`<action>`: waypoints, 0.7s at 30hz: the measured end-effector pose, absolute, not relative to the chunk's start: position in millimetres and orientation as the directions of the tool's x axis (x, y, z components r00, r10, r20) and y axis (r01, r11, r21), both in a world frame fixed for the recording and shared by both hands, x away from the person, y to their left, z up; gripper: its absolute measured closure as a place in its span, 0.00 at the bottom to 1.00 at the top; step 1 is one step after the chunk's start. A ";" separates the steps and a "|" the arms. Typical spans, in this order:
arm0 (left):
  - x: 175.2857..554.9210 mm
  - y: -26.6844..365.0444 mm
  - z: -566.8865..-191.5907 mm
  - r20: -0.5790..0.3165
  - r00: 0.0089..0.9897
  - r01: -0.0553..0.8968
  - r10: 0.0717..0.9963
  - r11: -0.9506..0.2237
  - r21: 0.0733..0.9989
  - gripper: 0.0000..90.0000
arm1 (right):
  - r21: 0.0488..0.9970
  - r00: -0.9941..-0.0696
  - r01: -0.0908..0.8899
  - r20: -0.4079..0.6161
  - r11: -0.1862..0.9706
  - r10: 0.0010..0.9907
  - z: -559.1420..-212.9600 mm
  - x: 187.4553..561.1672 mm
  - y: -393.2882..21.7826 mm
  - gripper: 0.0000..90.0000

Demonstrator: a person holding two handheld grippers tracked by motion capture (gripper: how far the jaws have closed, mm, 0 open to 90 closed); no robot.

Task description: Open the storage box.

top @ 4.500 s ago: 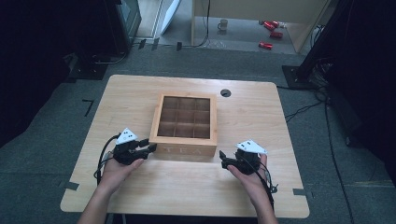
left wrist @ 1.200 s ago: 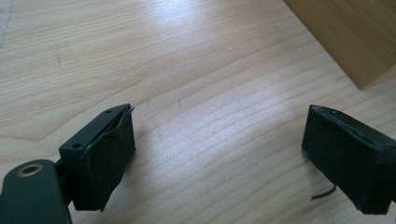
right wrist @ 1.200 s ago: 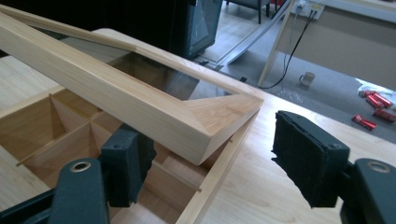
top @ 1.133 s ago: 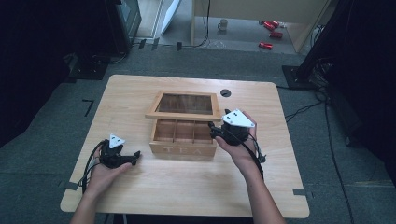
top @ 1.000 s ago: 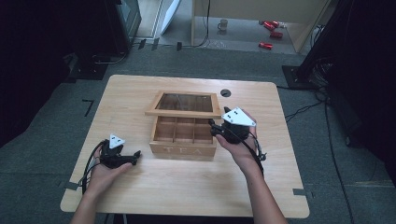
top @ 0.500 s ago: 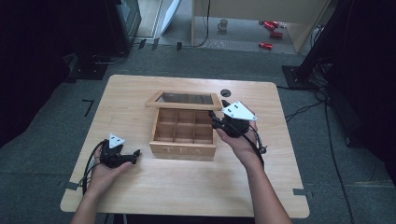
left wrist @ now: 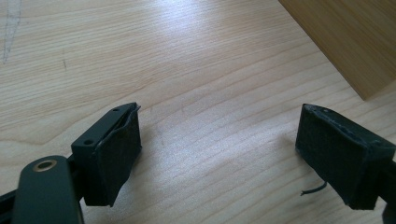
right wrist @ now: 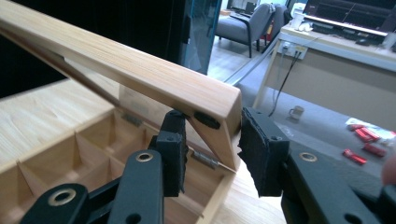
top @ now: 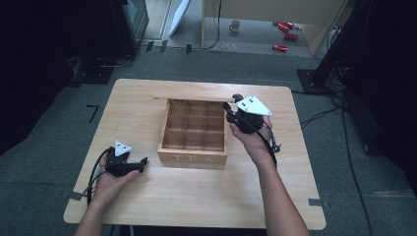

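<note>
Table (top: 196, 196) comes first, a big wooden one filling the middle of the high view. Box (top: 194, 132) sits in the middle of it, with nine little rooms inside and "TEA" on its front. Its lid (top: 192, 98) stands almost straight up along the far edge. The right gripper (top: 235, 114), right of the middle, has its jaws around the lid's corner, one inside and one outside, and I think they pinch it. The left gripper (top: 142, 161), at the lower left, rests on the table near the box with its jaws wide apart and nothing between them. I think the lid should go back slowly. Follow the hinge's curve and don't twist. Let go only once it rests.
</note>
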State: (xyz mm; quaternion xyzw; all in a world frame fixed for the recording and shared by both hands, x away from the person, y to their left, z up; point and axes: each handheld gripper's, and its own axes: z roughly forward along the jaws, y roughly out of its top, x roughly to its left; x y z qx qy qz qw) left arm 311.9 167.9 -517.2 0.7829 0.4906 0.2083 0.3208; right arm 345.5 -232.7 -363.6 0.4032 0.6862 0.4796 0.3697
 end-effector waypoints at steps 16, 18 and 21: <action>312.2 167.6 -517.4 0.012 0.429 0.634 0.903 -0.310 0.708 0.17 | 0.961 -0.376 0.202 -0.103 0.190 0.921 -344.6 375.1 -233.9 0.73; 312.3 167.6 -517.4 0.011 0.429 0.634 0.903 -0.310 0.708 0.17 | 0.961 -0.374 0.200 -0.103 0.188 0.922 -342.8 378.9 -233.9 0.73; 312.4 167.5 -517.4 0.011 0.428 0.634 0.904 -0.309 0.709 0.17 | 0.962 -0.371 0.199 -0.100 0.185 0.923 -339.0 387.4 -234.6 0.73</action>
